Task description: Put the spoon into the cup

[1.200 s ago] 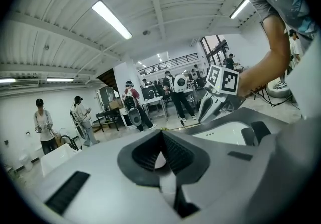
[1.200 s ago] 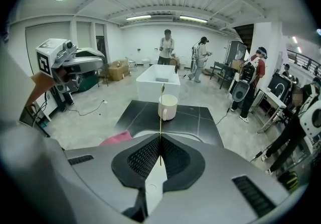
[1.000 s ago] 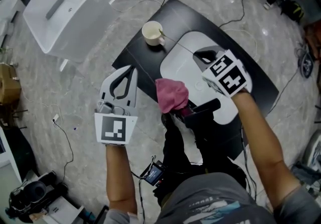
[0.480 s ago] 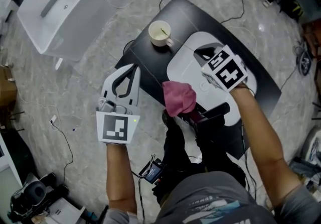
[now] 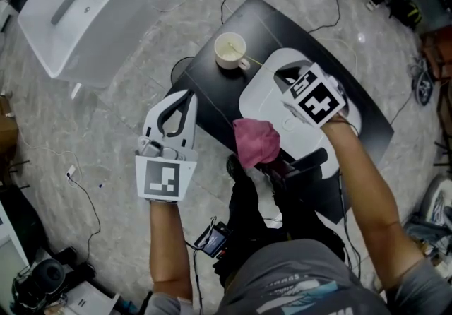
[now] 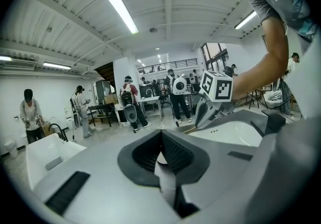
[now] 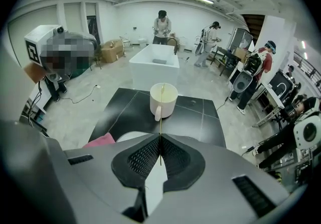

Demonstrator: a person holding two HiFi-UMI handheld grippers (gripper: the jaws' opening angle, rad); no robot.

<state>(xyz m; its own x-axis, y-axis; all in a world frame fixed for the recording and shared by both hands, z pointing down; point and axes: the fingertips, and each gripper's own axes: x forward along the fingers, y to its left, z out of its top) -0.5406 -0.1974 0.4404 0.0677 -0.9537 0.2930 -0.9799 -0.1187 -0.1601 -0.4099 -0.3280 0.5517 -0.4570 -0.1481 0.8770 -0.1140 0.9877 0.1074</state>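
While claw (image 7: 160, 136) pinches one spoon (image 7: 160, 125), one cup (image 7: 168, 101)

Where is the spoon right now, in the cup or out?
Partly in: the spoon has its tip reaching into the mouth of the upright cup, while the right gripper is shut on its handle.

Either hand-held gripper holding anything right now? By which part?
Right hand-held gripper pinches the spoon by its handle end; the far end reaches the cup. Left hand-held gripper is shut on nothing.

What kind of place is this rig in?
Likely an indoor lab or workshop hall: strip lights overhead, several people standing around with gear, and a white tub on the floor.
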